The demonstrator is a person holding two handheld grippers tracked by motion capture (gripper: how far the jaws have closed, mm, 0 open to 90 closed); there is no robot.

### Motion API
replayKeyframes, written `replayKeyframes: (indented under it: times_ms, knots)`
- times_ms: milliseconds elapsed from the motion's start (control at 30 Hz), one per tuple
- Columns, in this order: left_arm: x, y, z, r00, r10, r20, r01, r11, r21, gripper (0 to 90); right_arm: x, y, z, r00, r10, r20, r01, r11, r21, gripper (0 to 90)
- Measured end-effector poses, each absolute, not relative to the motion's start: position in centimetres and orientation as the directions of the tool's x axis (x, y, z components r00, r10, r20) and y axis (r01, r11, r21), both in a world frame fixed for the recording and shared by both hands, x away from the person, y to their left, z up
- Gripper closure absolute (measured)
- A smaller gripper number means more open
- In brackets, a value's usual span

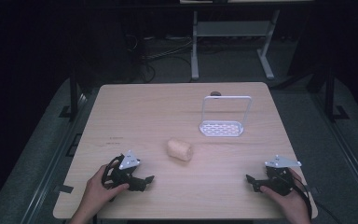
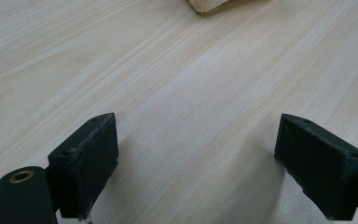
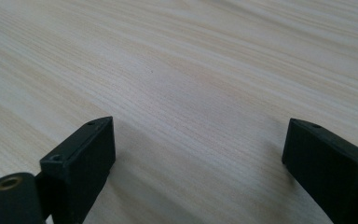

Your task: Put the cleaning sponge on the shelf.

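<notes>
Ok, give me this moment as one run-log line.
left tongs: open, empty, low over table | right tongs: open, empty | beige roll: lying untouched mid-table | white rack: upright behind roll

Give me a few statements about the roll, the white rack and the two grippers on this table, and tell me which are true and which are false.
1. The roll lies on the table between the two grippers. True.
2. The left gripper is clamped on the roll. False: its jaws stand open over bare wood, apart from the roll.
3. The white rack stands farther from the person than the roll. True.
4. The roll sits inside the white rack. False: it lies on the wood in front of the rack, to its left, not touching it.
5. The right gripper has its jaws open with nothing between them. True.
</notes>
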State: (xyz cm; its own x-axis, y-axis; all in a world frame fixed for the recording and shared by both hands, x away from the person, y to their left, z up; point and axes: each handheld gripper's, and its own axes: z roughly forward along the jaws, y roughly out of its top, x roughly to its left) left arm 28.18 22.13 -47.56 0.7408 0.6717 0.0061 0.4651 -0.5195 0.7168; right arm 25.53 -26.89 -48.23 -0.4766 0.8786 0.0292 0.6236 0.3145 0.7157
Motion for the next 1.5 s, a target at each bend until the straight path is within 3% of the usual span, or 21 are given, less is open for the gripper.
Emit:
replayKeyframes:
  times_ms: [1500]
  knots:
    - [28.2, 22.1, -47.6, 0.739, 0.674, 0.002, 0.467, -0.515, 0.719, 12.8, 27.9, -23.2, -45.4, -0.617, 0.784, 0.074, 0.570, 0.380, 0.729, 9.6]
